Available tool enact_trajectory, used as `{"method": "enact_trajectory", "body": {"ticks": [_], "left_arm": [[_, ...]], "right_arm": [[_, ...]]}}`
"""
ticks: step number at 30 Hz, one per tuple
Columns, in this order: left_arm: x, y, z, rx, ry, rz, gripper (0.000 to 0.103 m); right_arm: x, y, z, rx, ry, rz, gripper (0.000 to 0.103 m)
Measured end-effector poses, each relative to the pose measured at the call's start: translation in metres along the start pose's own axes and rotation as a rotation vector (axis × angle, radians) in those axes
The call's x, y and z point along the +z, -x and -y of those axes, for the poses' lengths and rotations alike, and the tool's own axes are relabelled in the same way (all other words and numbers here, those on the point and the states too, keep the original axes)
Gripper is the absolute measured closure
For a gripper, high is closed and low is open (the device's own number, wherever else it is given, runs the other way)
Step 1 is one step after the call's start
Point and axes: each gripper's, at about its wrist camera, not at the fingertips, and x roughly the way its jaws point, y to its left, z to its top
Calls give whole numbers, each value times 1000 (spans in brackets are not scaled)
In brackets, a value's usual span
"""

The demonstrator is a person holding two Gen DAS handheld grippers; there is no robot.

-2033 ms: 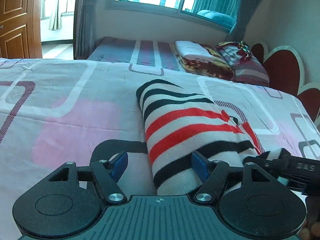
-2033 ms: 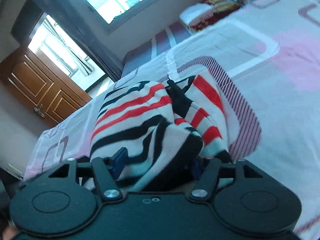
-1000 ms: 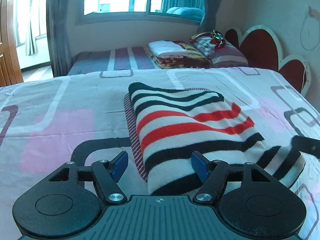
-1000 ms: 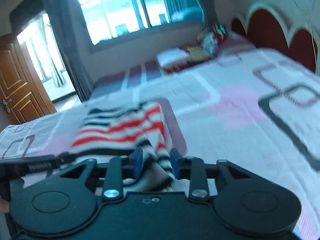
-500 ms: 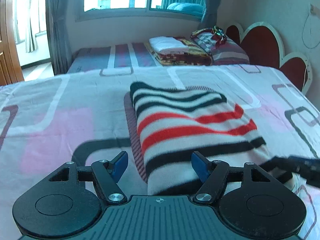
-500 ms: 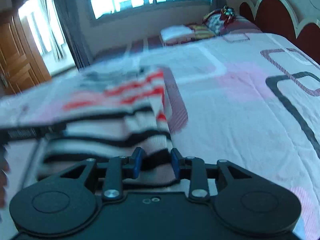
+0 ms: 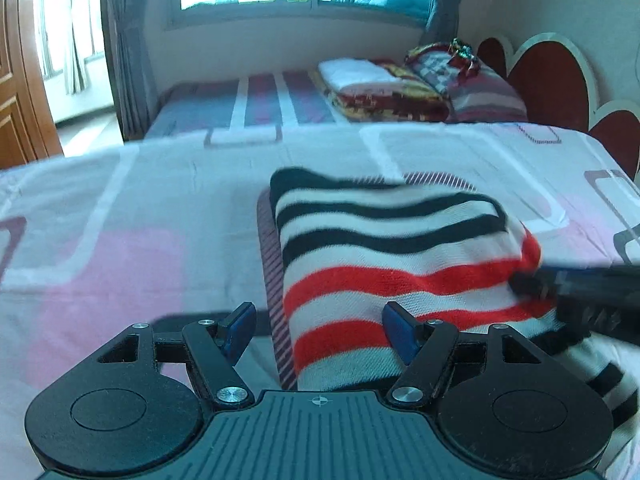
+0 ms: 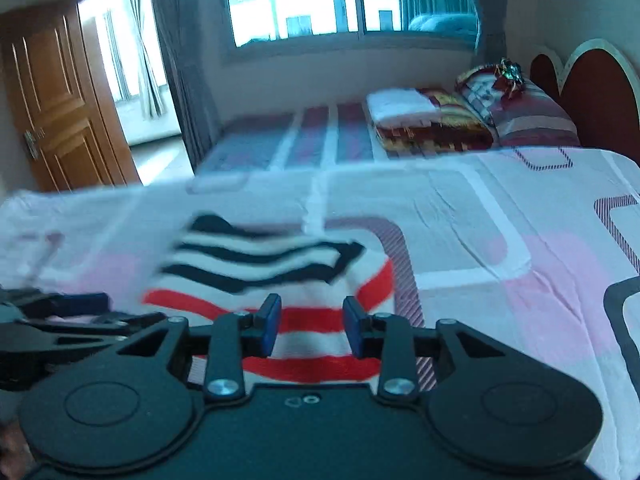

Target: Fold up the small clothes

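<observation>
A knitted garment with black, white and red stripes [image 7: 392,256] lies folded on the bed's pink and white sheet [image 7: 120,248]. My left gripper [image 7: 320,330] is open low over the sheet, and the garment's near left edge runs between its blue pads without touching them. My right gripper [image 8: 312,326] hovers over the garment [image 8: 280,276] with its pads a short way apart; the stripes run flat and unbroken behind them. In the left wrist view the right gripper [image 7: 580,292] reaches in from the right across the red stripes. The left gripper [image 8: 60,320] shows at the right wrist view's left edge.
A second bed with a striped sheet [image 7: 256,108] stands beyond, with folded blankets [image 7: 380,88] and a pillow [image 7: 480,84] on it. A red scalloped headboard [image 7: 548,80] lines the right wall. A wooden door [image 8: 56,112] and curtains [image 8: 180,68] are on the left.
The right gripper let go of the bunched corner it pinched a second ago and swung in over the garment's red stripes. The left gripper moved closer to the garment.
</observation>
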Motion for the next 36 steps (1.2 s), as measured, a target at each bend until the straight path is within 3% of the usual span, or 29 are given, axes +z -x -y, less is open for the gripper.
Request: {"method": "enact_trajectory", "body": {"ticks": [2, 5, 7, 11, 18, 20, 26, 27, 30, 36], "left_arm": [[0, -3, -4, 4, 16, -7, 20], [9, 0, -12, -21, 62, -2, 20], [19, -2, -11, -2, 54, 27, 20], [37, -27, -11, 19, 65, 9, 20], [42, -80, -21, 45, 126, -96, 20], [40, -80, -20, 49, 124, -86, 19], [39, -64, -17, 42, 95, -76, 19], [38, -58, -16, 36, 88, -71, 19], [34, -39, -16, 23, 56, -50, 19], [18, -12, -21, -43, 73, -70, 19]], "right_arm": [[-14, -18, 7, -15, -4, -90, 69], [-20, -16, 14, 9, -9, -74, 71], [-11, -8, 19, 45, -37, -33, 71], [16, -15, 22, 55, -29, 13, 69], [25, -54, 9, 4, 67, -3, 68], [18, -69, 16, 8, 39, -50, 67], [18, -58, 19, 40, -6, -41, 63], [18, -51, 21, 48, -19, -32, 61], [16, -35, 22, 55, -31, -18, 27], [1, -11, 38, 95, -112, -61, 28]]}}
